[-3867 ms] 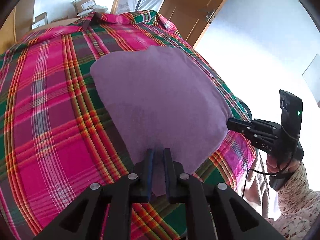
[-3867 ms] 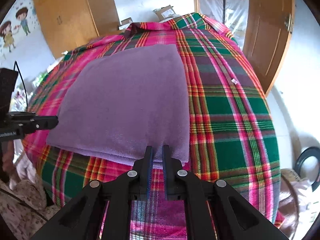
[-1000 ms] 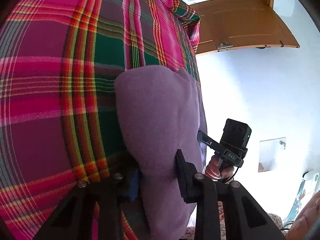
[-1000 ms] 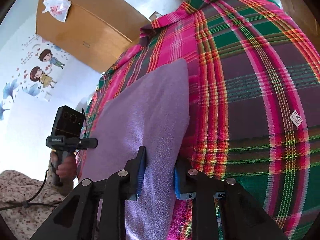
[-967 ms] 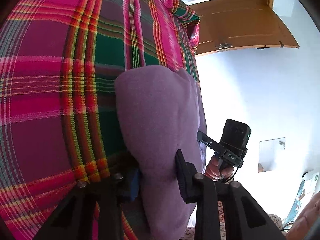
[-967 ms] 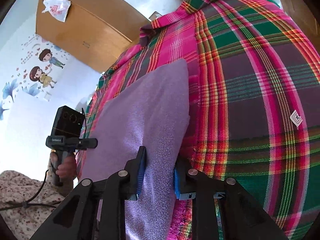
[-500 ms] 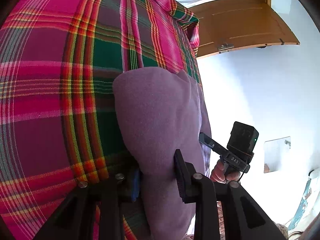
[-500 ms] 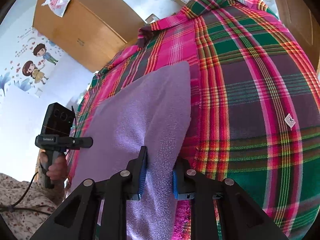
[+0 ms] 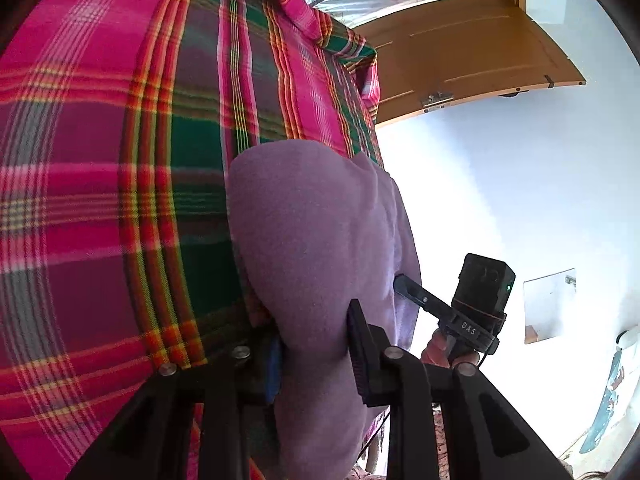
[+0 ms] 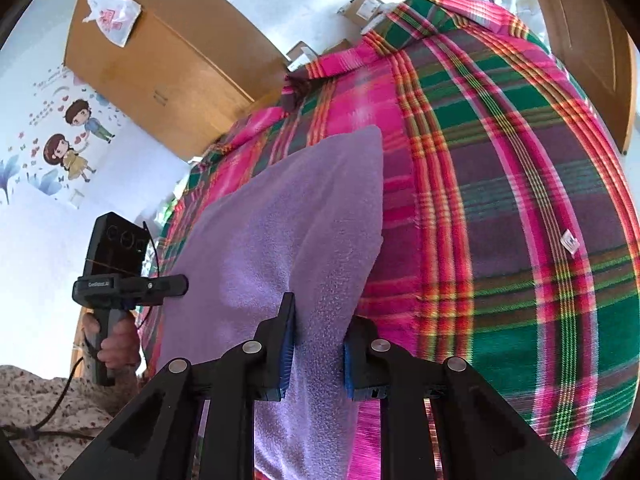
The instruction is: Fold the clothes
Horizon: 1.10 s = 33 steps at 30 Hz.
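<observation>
Your work surface is a bed under a plaid sheet (image 10: 500, 200) in pink, green and purple, filling most of both views. Room around it: a wooden wardrobe (image 10: 168, 64) at far left in the right wrist view with a plastic bag (image 10: 114, 18) on top, cartoon wall stickers (image 10: 68, 148) on the white wall below it, cardboard boxes (image 10: 360, 4) past the far edge of the bed, a wooden door (image 9: 460, 68) at far right in the left wrist view. A small white tag (image 10: 570, 242) sits on the sheet to the right. Nothing lies between your grippers and the cloth. The task item is a folded purple fleece garment (image 10: 296, 240), lying near the near edge of the bed, its near edge lifted off the sheet by both tools. Your right gripper (image 10: 318, 348) has the garment's near right corner bunched between its blue pads (image 10: 286, 354), jaws pressed in on the fabric from both sides, a thick wad filling the gap. Your left gripper (image 9: 314, 354) does the same at the near left corner: fleece stuffed between the two fingers, both touching it, so it is clamped on cloth too. In the left wrist view you see the right tool beyond the garment at right, with your hand (image 9: 438, 350) on its handle; in the right wrist view the left tool shows at left, tip touching or just beside the fleece edge, your other hand (image 10: 116, 340) gripping it, floral sleeve (image 10: 44, 392) below.
</observation>
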### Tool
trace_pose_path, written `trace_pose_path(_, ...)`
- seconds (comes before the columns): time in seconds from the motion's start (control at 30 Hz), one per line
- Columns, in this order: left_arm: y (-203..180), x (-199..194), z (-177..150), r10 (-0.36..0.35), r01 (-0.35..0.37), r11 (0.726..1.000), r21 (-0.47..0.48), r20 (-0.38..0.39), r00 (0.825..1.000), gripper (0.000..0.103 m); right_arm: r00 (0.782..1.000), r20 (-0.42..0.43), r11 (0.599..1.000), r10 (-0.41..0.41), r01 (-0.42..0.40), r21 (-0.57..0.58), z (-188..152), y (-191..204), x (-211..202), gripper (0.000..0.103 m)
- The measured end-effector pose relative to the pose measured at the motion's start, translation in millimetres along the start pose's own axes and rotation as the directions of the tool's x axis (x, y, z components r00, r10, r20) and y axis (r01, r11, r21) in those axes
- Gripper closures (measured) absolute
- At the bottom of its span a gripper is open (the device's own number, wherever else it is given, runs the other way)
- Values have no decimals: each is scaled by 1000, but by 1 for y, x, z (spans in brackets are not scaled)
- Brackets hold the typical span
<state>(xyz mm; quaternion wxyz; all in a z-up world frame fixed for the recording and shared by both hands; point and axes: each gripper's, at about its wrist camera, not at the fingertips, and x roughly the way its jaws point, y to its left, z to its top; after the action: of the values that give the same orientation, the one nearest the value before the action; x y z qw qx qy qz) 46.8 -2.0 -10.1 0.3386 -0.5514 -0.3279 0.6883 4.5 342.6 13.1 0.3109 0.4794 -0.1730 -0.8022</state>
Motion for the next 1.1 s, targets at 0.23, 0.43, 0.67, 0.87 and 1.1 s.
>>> trace_pose_path(0.23, -1, -7, 14, -3, 3, 1000, 9, 29, 1000, 74, 1000, 5, 1000, 24, -24, -14, 11, 17, 9, 83)
trace_pose_path(0.43, 8, -18, 29, 19, -18, 1000, -11, 54, 998, 74, 999, 10, 999, 44, -44, -27, 21, 32, 16, 83)
trace_pose_path(0.67, 19, -36, 47, 39, -35, 999, -37, 99, 994, 74, 997, -8, 997, 75, -75, -35, 36, 48, 39, 83)
trace_pose_path(0.87, 35, -51, 61, 51, -42, 997, -63, 134, 990, 74, 994, -26, 994, 103, -104, -41, 47, 63, 60, 83)
trace_pose_path(1.1, 59, -74, 73, 70, -57, 994, -88, 154, 986, 74, 992, -45, 992, 119, -121, -44, 59, 78, 86, 83)
